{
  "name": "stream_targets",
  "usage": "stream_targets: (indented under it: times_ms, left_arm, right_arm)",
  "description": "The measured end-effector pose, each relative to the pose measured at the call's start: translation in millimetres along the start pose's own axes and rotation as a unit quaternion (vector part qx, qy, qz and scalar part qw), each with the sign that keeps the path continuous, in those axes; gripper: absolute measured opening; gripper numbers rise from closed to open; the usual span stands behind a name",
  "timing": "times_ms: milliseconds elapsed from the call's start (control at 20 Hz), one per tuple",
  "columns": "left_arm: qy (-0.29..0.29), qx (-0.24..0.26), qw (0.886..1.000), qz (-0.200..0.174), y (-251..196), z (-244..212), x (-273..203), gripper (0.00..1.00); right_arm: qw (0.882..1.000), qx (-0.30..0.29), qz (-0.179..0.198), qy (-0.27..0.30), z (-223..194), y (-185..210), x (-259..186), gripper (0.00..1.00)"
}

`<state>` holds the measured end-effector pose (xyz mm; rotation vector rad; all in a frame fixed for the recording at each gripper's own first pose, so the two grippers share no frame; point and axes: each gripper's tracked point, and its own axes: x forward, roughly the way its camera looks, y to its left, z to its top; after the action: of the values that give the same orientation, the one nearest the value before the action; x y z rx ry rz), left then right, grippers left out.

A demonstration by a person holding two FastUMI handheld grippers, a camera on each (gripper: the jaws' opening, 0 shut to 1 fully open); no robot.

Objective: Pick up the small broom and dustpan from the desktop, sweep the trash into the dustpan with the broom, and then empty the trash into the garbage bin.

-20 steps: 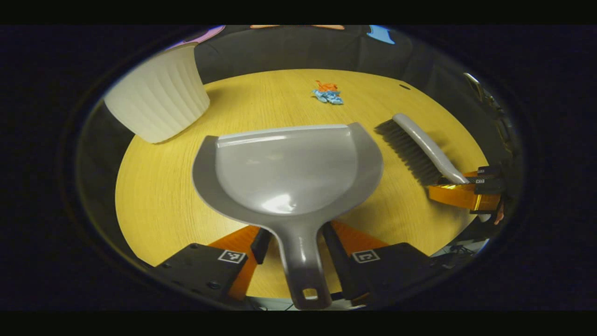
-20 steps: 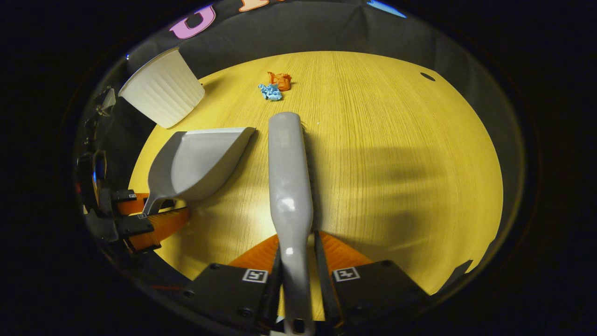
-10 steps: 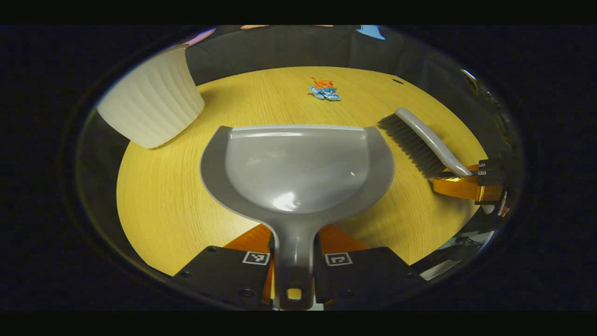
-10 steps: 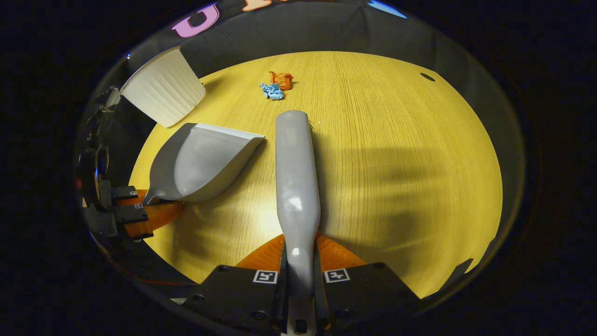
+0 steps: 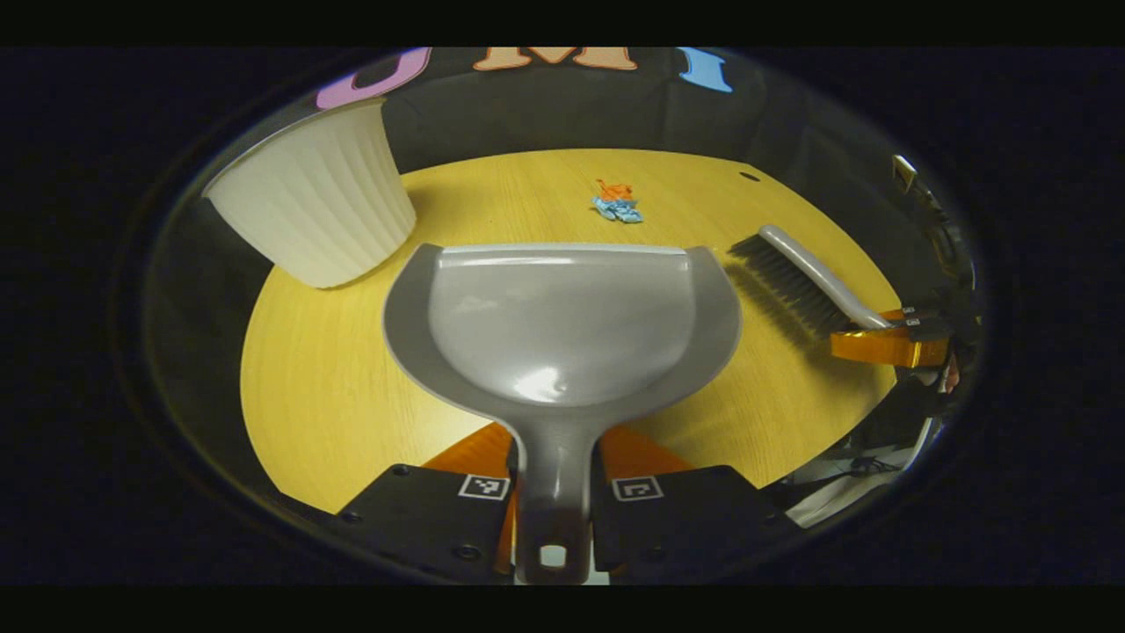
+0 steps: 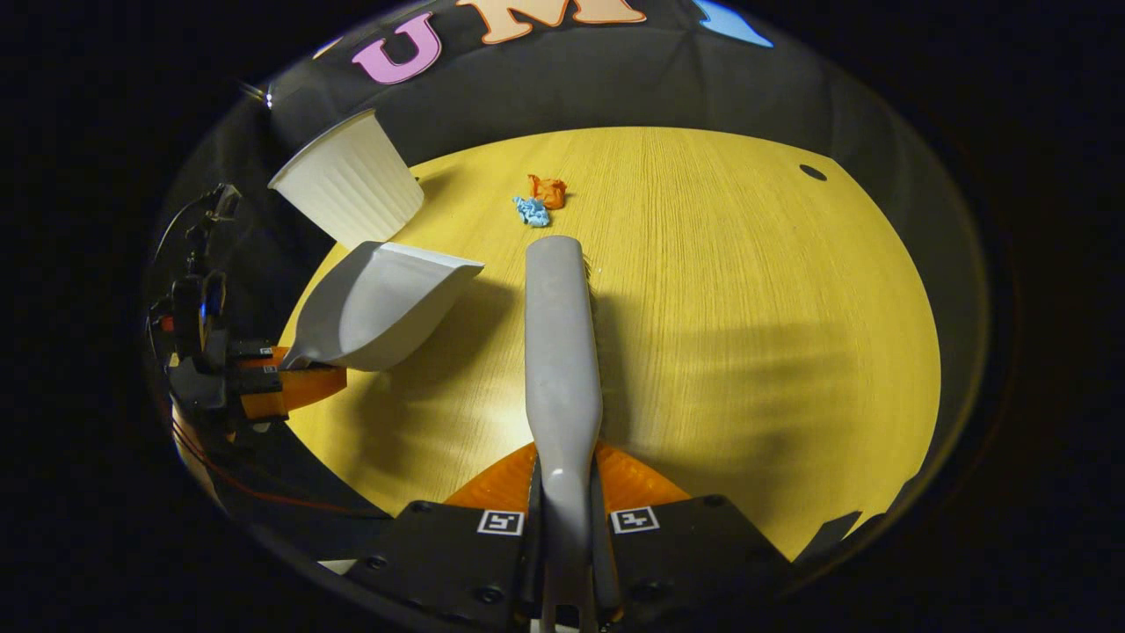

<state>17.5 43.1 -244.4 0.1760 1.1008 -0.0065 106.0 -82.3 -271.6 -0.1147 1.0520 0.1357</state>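
The desk (image 6: pixel 747 290) lies bare and open across its whole right half, wide room for tongs to pass; the white ribbed bin (image 6: pixel 352 180) stands at the far left edge, blocking that corner; the crumpled orange and blue scraps (image 6: pixel 540 200) sit near the far middle, with bare wood around them; the dustpan (image 6: pixel 378 303) fills the near left, just beside the broom (image 6: pixel 558 343).

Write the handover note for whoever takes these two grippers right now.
Left gripper: shut on the dustpan handle.
Right gripper: shut on the broom handle.
Trash: orange scrap and blue scrap lie together on the desktop, ahead of both tools.
Garbage bin: white, at the desk's far left.
Done: both tools gripped.
Left: sweep the scraps into the dustpan, then empty it into the bin.
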Motion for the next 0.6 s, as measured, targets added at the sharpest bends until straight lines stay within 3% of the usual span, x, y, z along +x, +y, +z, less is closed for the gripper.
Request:
stream_targets:
  times_ms: [200, 450, 600]
  left_arm:
    - [0.016, 0.018, 1.0, 0.017, -1.0, 4.7, -24.3, 0.28]
    - [0.04, 0.067, 0.997, 0.023, 13.1, 25.6, -14.7, 0.29]
    - [0.065, 0.124, 0.99, 0.0, 29.7, 36.0, 9.1, 0.28]
  right_arm:
    - [1.0, -0.014, 0.013, -0.021, 37.4, -19.8, -20.7, 0.21]
    - [0.999, -0.015, -0.037, -0.037, 97.0, -52.4, 4.9, 0.2]
    - [0.996, -0.014, -0.081, -0.031, 126.4, -65.3, 40.5, 0.21]
